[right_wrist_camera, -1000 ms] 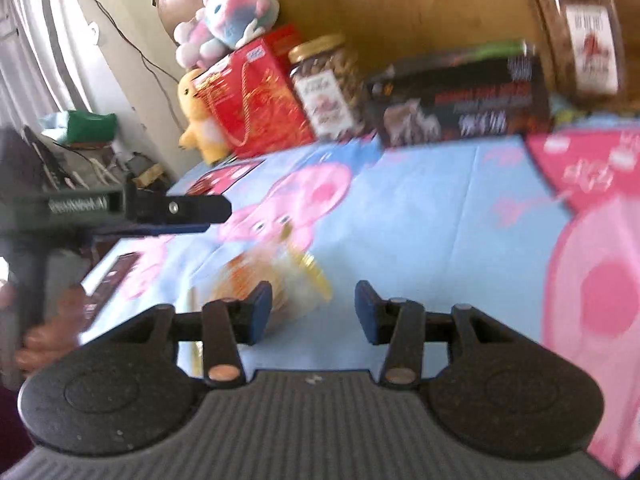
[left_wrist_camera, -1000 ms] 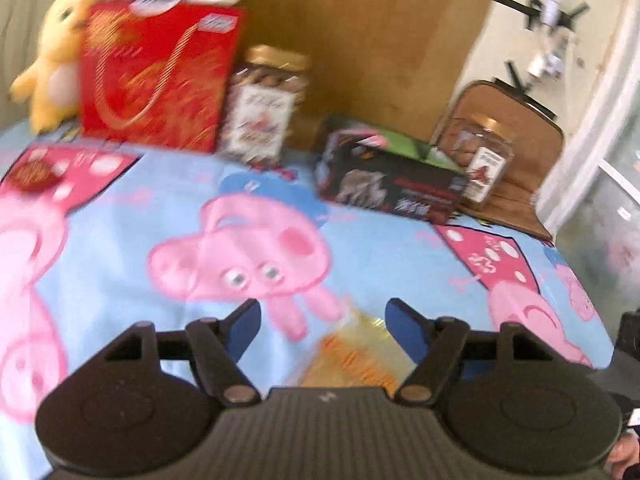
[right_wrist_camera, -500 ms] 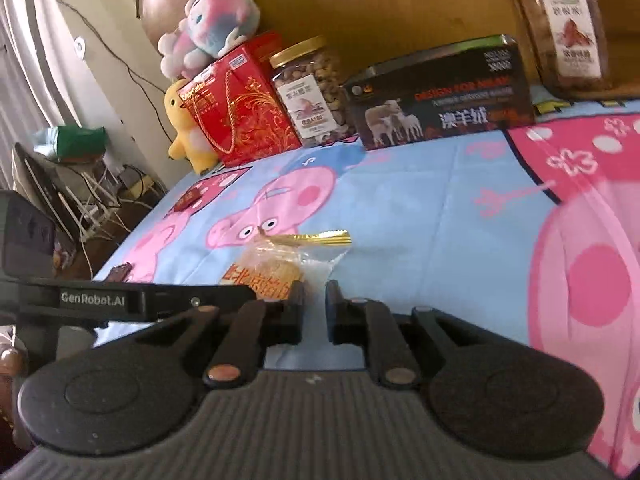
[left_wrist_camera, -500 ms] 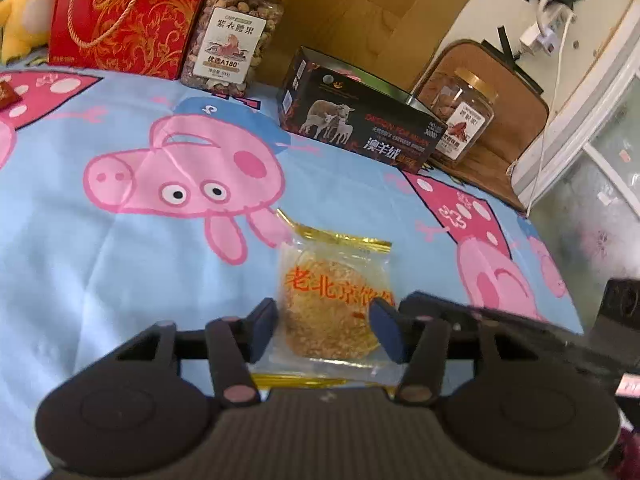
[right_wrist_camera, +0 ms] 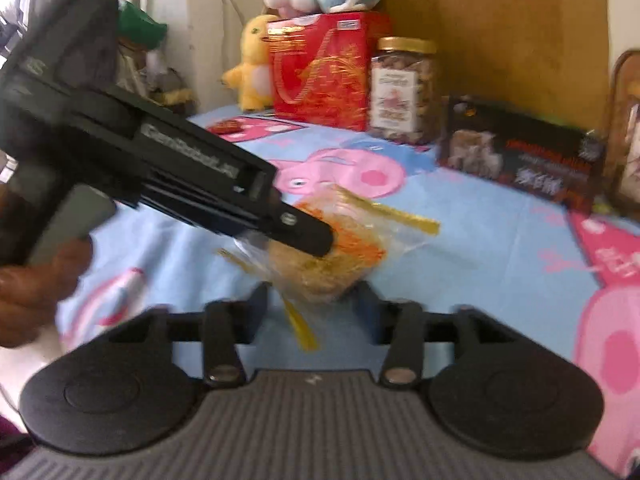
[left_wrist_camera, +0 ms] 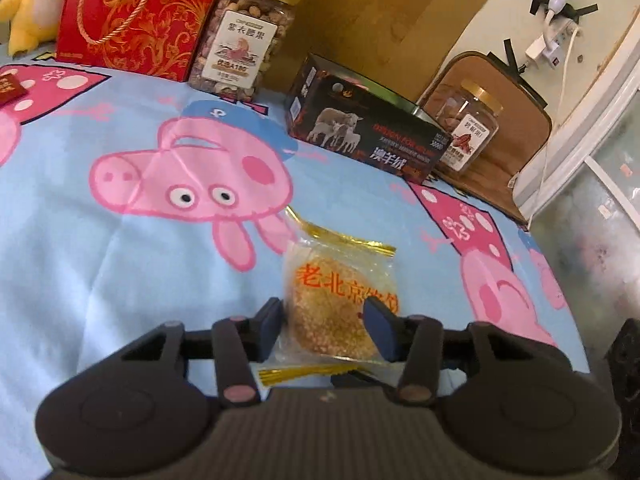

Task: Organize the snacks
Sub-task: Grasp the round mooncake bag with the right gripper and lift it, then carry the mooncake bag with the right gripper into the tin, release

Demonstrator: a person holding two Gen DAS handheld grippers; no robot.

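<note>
A clear-wrapped golden pastry with orange lettering and gold seams (left_wrist_camera: 332, 300) sits between the fingers of my left gripper (left_wrist_camera: 326, 328), which is shut on it. In the right wrist view the same pastry (right_wrist_camera: 332, 256) hangs lifted above the cloth, pinched by the left gripper (right_wrist_camera: 320, 240) that reaches in from the left. My right gripper (right_wrist_camera: 310, 310) is open just below and in front of the pastry, its fingers on either side of the wrapper's lower edge, not squeezing it.
Along the back stand a red gift bag (left_wrist_camera: 132, 16), a nut jar (left_wrist_camera: 244, 40), a black box with sheep (left_wrist_camera: 368, 132) and a second jar (left_wrist_camera: 468, 132) on a brown pad. A yellow plush (left_wrist_camera: 28, 4) sits far left. The cartoon-pig cloth (left_wrist_camera: 120, 240) covers the table.
The left gripper closed on the pastry and lifted it off the cloth. The right gripper, shut half a second ago, opened and moved under the pastry.
</note>
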